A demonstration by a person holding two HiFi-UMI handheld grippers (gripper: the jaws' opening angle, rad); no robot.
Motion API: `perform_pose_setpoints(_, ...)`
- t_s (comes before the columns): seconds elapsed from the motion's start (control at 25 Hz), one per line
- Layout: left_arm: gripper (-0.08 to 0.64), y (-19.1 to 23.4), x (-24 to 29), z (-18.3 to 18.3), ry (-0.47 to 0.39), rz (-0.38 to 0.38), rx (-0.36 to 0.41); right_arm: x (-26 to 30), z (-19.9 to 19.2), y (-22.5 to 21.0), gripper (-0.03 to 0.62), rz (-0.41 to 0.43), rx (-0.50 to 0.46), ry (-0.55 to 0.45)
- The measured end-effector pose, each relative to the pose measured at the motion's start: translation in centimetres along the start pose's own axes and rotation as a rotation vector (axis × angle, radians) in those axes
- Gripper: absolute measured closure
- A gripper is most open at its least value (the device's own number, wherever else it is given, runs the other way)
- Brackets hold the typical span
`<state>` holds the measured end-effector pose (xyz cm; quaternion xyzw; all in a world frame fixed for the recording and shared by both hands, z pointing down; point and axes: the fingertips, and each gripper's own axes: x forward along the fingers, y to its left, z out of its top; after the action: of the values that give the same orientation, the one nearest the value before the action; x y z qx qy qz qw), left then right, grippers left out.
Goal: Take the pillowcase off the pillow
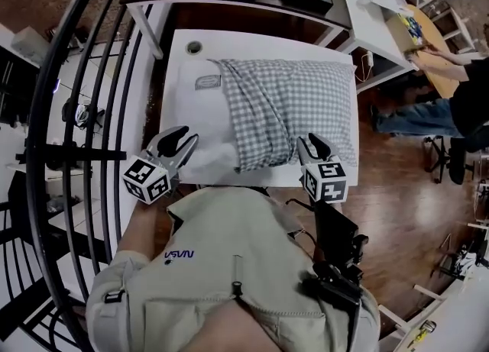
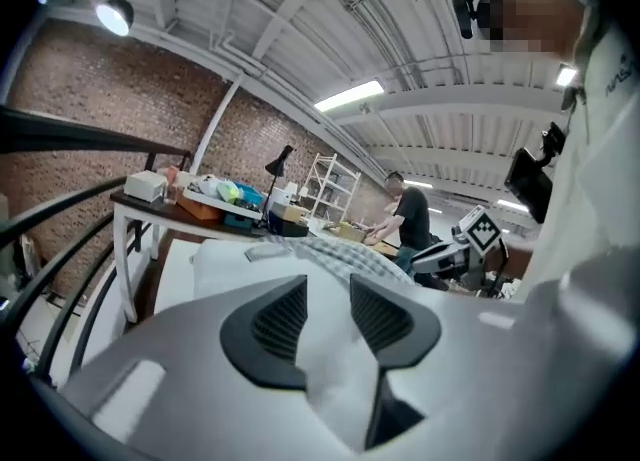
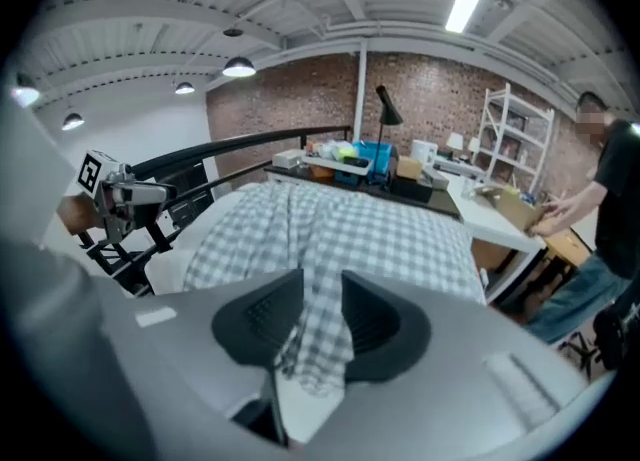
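Beige shirt (image 1: 229, 236), navy logo (image 1: 179, 255), black-white marker cubes (image 1: 147, 179)

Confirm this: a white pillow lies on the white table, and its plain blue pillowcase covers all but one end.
Wrong on colour: the pillowcase is grey-and-white checked, not plain blue; the head view shows it. The white pillow does lie on the white table, one end bare.

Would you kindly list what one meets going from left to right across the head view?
Black railing → left claw → bare white pillow → checked pillowcase → person in a dark top. The right claw overlaps the pillowcase, so it is left out.
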<state>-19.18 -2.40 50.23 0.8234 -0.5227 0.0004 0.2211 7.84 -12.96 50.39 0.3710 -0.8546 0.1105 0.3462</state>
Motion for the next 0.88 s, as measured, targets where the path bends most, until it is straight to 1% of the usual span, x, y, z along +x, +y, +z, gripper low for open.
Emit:
perform_pose_setpoints(0.12, 0.394, 2.1, 2.4, 2.7, -0.026, 0.059, 0.062, 1.8, 4.1, 0.4, 0.471, 0.012, -0.047, -0.068)
perform_pose_setpoints(0.24, 0.373, 3.6, 5.6, 4.4, -0.020, 0.055, 0.099, 4.3, 7.8, 1.4, 0.471, 0.037, -0.099, -0.123)
perform_pose_setpoints(0.4, 0.337, 5.5, 10.0, 5.4, 0.033, 0.065, 0.152, 8.1, 11.6, 2.8, 0.471, 0.087, -0.160, -0.139)
perform_pose_setpoints(0.52, 0.314, 7.6, 12.9, 5.1, 0.115, 0.096, 0.192, 10.9, 14.7, 4.1, 0.471, 0.123, -0.206, -0.147)
perform_pose_setpoints(0.56, 0.305, 8.3, 13.7, 4.6, 0.156, 0.109, 0.201, 12.0, 15.5, 4.5, 0.463, 0.138, -0.209, -0.139)
perform_pose_setpoints(0.64, 0.263, 9.5, 14.9, 3.2, 0.240, 0.122, 0.202, 14.1, 16.5, 5.5, 0.452, 0.169, -0.206, -0.114)
perform_pose_setpoints(0.72, 0.222, 10.0, 15.9, 1.6, 0.310, 0.105, 0.177, 16.0, 17.3, 6.7, 0.439, 0.203, -0.213, -0.083)
perform_pose_setpoints(0.8, 0.218, 9.9, 16.5, 0.0, 0.360, 0.080, 0.153, 17.9, 17.4, 8.0, 0.431, 0.231, -0.237, -0.027)
perform_pose_setpoints(0.88, 0.225, 9.5, 16.7, -1.3, 0.394, 0.063, 0.146, 20.0, 16.3, 8.8, 0.416, 0.241, -0.287, 0.068)
